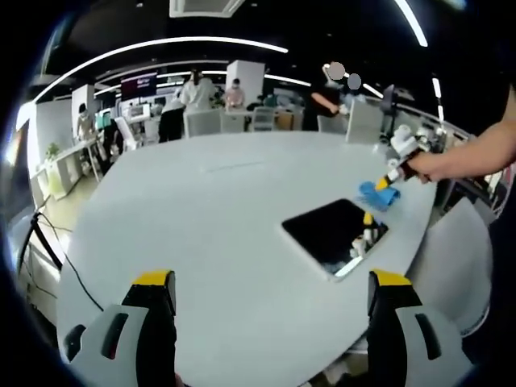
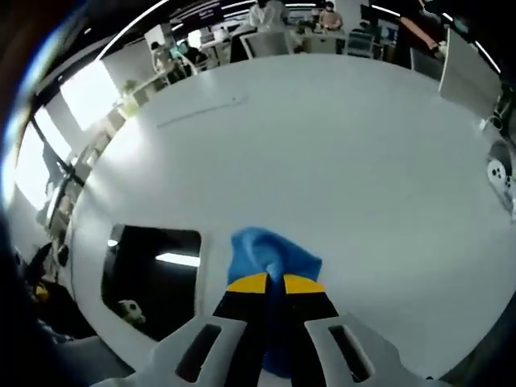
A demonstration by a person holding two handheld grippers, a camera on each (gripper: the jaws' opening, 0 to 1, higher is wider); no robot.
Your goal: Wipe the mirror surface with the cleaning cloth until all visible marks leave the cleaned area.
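While mirror (image 2: 153, 266) lies bare, right gripper (image 2: 268, 282) clamps cloth (image 2: 270, 254).

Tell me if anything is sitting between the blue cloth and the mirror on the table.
Nothing visible does. The right hand-held gripper is shut on the blue cleaning cloth, which sits just beside the mirror on the white table. Only bare tabletop lies between cloth and mirror edge. The left hand-held gripper is open, off to the side.
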